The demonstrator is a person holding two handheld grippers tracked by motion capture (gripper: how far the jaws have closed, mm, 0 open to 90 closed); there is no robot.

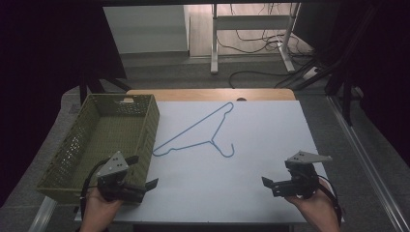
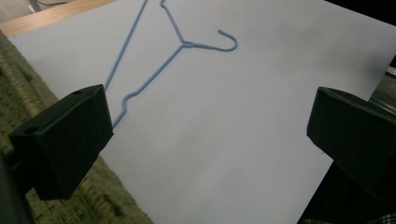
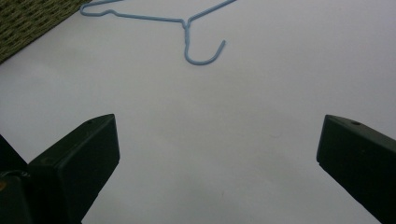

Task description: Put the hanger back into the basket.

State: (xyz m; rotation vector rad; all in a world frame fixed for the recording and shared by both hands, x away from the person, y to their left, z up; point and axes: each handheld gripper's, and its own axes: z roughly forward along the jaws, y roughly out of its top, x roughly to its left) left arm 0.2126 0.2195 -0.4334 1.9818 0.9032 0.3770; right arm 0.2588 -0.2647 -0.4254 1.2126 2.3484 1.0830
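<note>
Grey carpeted floor (image 1: 261,72); white desk frame (image 1: 251,21) behind; tangled cables (image 1: 251,38); dark surroundings

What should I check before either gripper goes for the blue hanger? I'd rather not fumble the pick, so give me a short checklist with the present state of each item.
1. Left gripper open: ok, jaws wide apart, nothing between them.
2. Right gripper open: ok, jaws wide apart, nothing held.
3. Blue hanger free to lift: ok, it lies flat on the white sheet, apart from both grippers.
4. Hanger apart from the green basket: cannot tell; its near corner lies close beside the basket wall.
5. Basket inside free: ok, nothing seen in it.
6. Hook reachable: ok, bare sheet lies ahead of the right gripper.
</note>
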